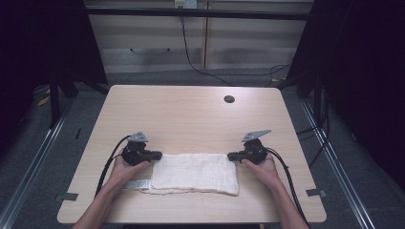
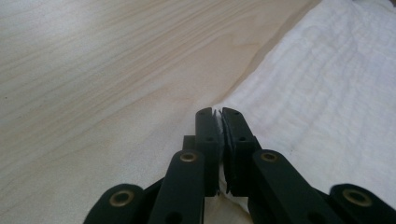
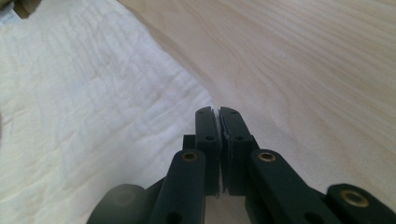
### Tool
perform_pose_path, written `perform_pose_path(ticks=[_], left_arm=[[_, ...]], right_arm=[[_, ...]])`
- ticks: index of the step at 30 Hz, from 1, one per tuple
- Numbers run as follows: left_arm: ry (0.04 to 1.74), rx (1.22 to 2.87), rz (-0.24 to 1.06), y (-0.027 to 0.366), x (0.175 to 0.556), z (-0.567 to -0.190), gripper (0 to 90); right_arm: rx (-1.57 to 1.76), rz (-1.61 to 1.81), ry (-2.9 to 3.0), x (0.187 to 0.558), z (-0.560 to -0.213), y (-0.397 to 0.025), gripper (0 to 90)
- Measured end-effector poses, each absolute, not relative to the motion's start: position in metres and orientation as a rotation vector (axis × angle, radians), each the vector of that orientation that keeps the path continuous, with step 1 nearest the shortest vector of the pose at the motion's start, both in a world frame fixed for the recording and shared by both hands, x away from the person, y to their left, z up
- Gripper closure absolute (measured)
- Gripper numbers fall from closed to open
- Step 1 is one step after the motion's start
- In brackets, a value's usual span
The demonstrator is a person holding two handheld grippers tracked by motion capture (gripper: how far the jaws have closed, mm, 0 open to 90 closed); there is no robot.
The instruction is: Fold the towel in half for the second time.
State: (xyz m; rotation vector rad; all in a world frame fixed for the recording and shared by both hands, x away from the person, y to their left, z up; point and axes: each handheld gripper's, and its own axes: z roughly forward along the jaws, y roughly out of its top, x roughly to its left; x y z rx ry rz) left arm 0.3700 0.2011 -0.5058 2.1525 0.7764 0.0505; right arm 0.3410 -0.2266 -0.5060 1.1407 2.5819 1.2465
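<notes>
A white folded towel (image 1: 196, 172) lies flat near the table's front edge. My left gripper (image 1: 158, 155) is at its far left corner, and in the left gripper view the jaws (image 2: 217, 112) are shut with a thin fold of the towel (image 2: 327, 93) pinched between them. At the far right corner is my right gripper (image 1: 230, 156). In the right gripper view its jaws (image 3: 216, 111) are pressed together on the edge of the towel (image 3: 84, 102). A hand holds each gripper low over the wood.
The light wooden table (image 1: 181, 114) has a dark round cable hole (image 1: 229, 99) at the back right. A pale label strip (image 1: 137, 183) sticks out beside the towel's near left corner. Cables trail back from both grippers. Cabinets stand beyond the table.
</notes>
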Motion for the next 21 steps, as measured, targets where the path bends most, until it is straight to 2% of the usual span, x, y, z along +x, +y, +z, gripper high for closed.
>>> perform_pose_path(ticks=[8, 21], left_arm=[[0.777, 2.070, 0.024, 0.209, 0.368, -0.498, 86.1], [0.760, 1.968, 0.051, 0.216, 0.363, -0.475, 86.2]], right_arm=[[1.136, 1.352, 2.521, 0.338, -0.497, -0.232, 87.5], [1.100, 1.448, 2.445, 0.333, -0.477, -0.237, 87.5]])
